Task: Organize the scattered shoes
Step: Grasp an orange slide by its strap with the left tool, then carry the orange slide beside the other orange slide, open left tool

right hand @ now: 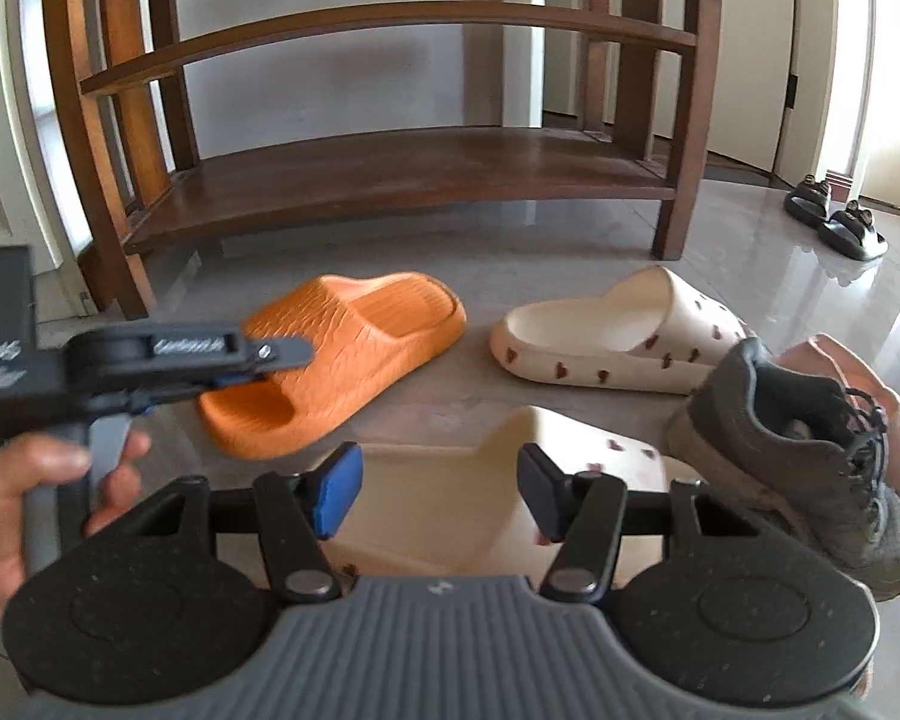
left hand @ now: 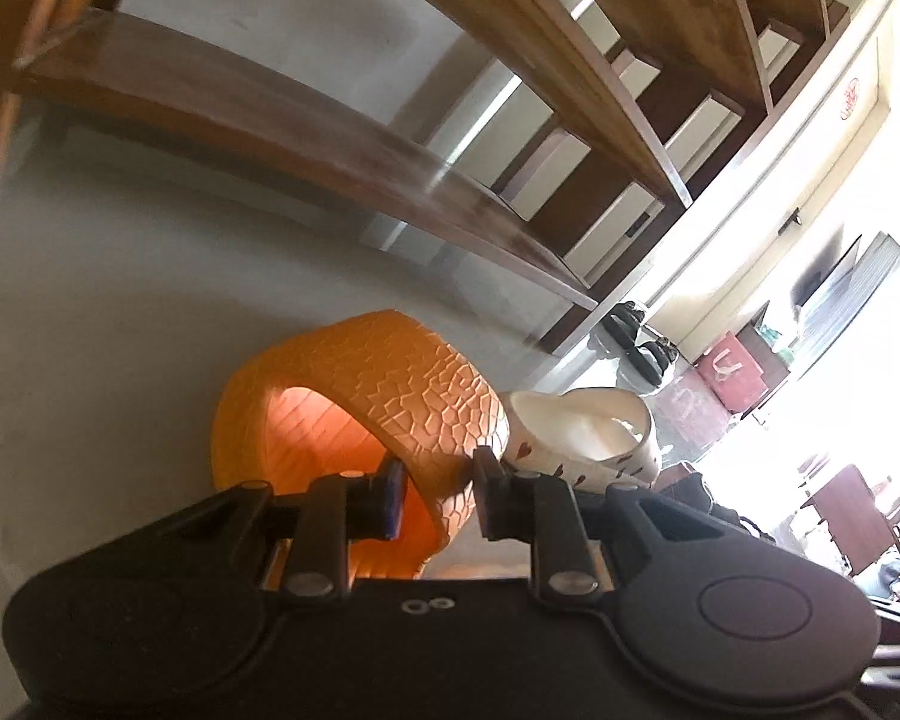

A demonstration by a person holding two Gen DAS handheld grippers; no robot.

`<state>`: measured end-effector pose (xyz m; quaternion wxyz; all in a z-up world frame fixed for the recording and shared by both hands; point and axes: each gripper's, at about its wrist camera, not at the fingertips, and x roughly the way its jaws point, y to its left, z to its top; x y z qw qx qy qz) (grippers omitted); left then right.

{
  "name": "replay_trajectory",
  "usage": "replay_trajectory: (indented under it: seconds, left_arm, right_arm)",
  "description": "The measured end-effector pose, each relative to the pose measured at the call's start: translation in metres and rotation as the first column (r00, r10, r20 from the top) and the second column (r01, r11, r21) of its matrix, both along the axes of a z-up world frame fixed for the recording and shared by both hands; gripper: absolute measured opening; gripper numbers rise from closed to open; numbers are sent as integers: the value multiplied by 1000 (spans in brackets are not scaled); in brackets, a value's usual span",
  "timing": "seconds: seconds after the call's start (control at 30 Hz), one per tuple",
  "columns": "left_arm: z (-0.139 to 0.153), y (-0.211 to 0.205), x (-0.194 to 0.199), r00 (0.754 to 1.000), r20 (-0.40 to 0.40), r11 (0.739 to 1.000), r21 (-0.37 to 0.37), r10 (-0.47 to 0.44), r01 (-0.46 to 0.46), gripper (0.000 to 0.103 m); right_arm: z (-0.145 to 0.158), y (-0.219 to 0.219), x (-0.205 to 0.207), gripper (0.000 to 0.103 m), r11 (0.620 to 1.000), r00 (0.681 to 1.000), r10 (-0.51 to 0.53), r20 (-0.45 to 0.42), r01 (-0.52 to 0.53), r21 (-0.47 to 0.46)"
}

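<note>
The wooden shoe rack (right hand: 390,168) stood against the wall with every visible shelf bare; by my reading the tidying had barely begun, with no shoe yet on it and the first lift only under way.

Count, one rack; on the grey floor (right hand: 426,396) in front of it, two cream slides with small dark red marks, one lying out by the rack (right hand: 618,330) and one close under the right gripper (right hand: 438,486); one orange slide (right hand: 336,354); one grey laced sneaker (right hand: 810,462) resting against something pink, which I could not identify; one pair of dark sandals (right hand: 834,219) well apart by the far doorway.

The left gripper (left hand: 435,495) was narrowed on the orange slide's strap, pads pressing either side of the band; whether the sole had cleared the floor I could not tell; the right gripper stood about half open over the near cream slide, nothing between its pads.

Left to do, all of it: the orange one, both cream, the sneaker, perhaps the sandals.
</note>
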<state>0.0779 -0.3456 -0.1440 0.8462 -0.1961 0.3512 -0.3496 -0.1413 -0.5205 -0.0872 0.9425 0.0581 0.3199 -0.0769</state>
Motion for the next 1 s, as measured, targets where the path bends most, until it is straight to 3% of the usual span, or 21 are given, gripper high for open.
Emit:
replay_trajectory:
  seconds: [0.47,0.67,1.0]
  left_arm:
    - [1,83,-61,998,-55,998,55,27,-24,21]
    - [-5,101,-94,996,-92,997,78,-18,25,20]
    - [-9,98,-132,976,-145,982,74,-160,172,18]
  right_arm:
    - [-8,42,4,60,999,1000,23,-20,-22,44]
    - [-16,53,-1,60,998,999,9,-45,-6,68]
    - [-26,53,-20,61,995,995,-40,-91,47,86]
